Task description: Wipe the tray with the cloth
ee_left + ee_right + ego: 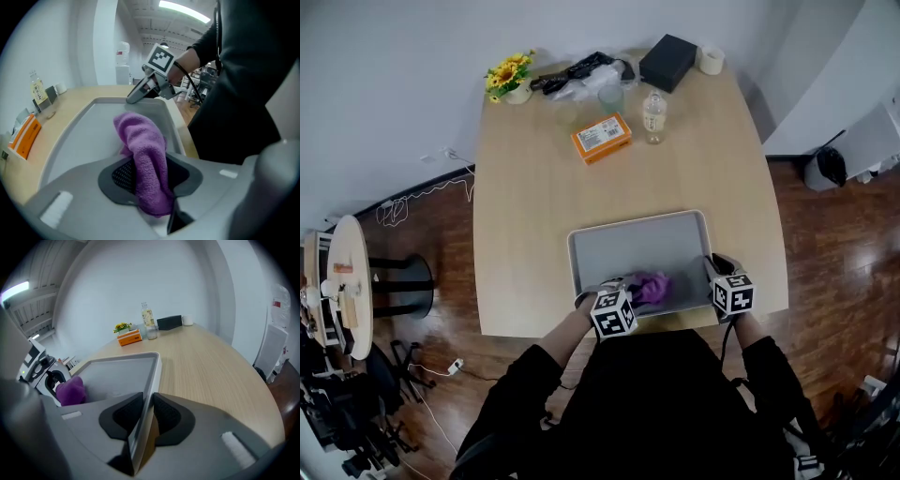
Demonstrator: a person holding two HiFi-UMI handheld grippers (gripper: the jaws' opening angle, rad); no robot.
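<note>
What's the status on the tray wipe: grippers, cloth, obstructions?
Left gripper shut on purple cloth, cloth inside tray at its near edge. Right gripper clamped on tray's right rim. Orange box, bottle far beyond tray, not in the way.

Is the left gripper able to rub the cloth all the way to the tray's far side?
Probably yes. The left gripper holds the cloth at the near end of the tray, whose floor ahead is bare. The right gripper only pinches the right rim, off to the side.

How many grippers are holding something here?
2. The left gripper pinches the purple cloth inside the tray; the right gripper clamps the tray's right rim.
</note>
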